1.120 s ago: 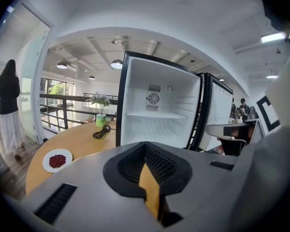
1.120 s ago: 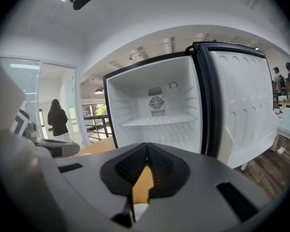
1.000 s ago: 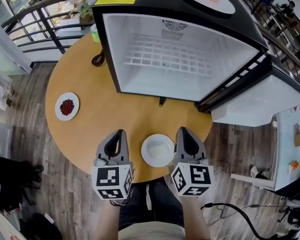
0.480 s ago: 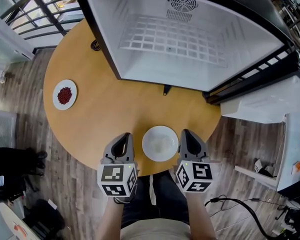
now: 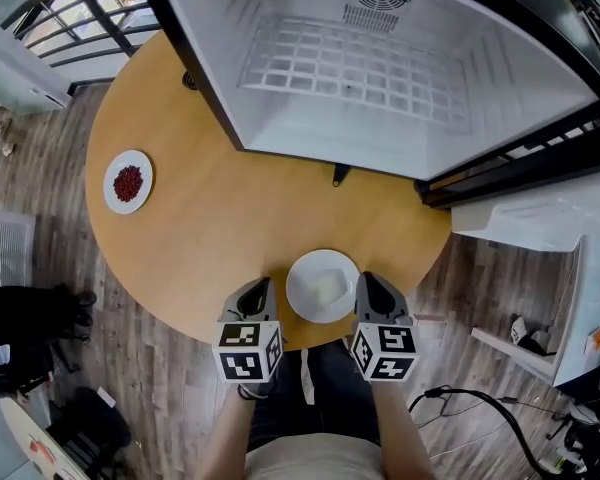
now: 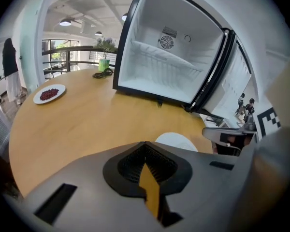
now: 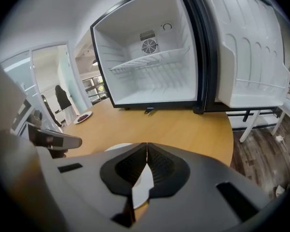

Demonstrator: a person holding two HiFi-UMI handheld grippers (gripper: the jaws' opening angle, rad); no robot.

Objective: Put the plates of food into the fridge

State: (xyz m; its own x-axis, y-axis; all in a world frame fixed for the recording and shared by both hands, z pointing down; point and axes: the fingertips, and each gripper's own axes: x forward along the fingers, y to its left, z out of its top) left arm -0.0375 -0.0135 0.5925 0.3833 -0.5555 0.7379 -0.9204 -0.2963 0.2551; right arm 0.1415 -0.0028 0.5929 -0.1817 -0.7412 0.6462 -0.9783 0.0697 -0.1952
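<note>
Where my left tool (image 5: 256,286) sits: jaws together, empty; white plate (image 5: 296,286) just right.
My right tool (image 5: 371,280): closed, empty; plate just left.

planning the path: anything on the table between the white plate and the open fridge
Nothing visible: bare table lies between the white plate and the fridge; the red-food plate sits well off to the left.

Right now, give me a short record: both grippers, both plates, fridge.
left gripper: jaws together, empty
right gripper: jaws together, empty
near plate: white, at the near edge of the round table, between the two grippers
far plate: red food, table's left side
fridge: on the table, door open, wire shelf bare
</note>
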